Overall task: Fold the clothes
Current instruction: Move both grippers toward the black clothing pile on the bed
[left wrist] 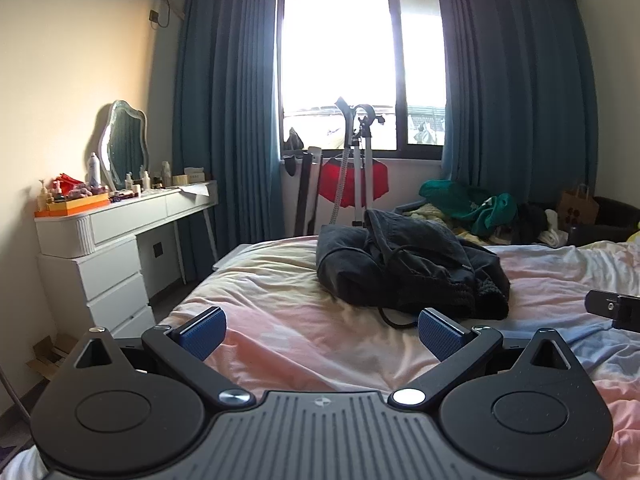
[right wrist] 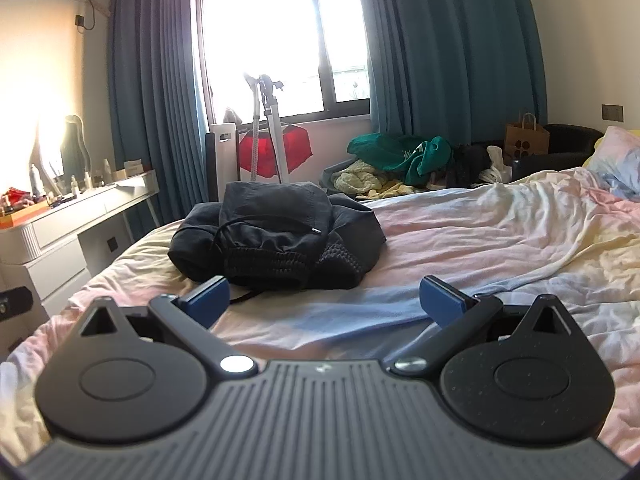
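1. Clothing: a dark garment (left wrist: 408, 268) lies bunched in a heap on the bed (left wrist: 280, 320), a black drawstring trailing from its near edge.
2. Left hand-held gripper (left wrist: 322, 334): jaws spread wide, empty, poised above the sheet just short of the heap.
3. Right hand-held gripper (right wrist: 324, 300): jaws likewise wide apart, holding nothing, close before the same garment (right wrist: 276, 236).
4. Surroundings: white dressing worktop (left wrist: 120, 216) left of the bed; green clothes (right wrist: 400, 152) piled beyond it, under blue curtains (left wrist: 224, 100).
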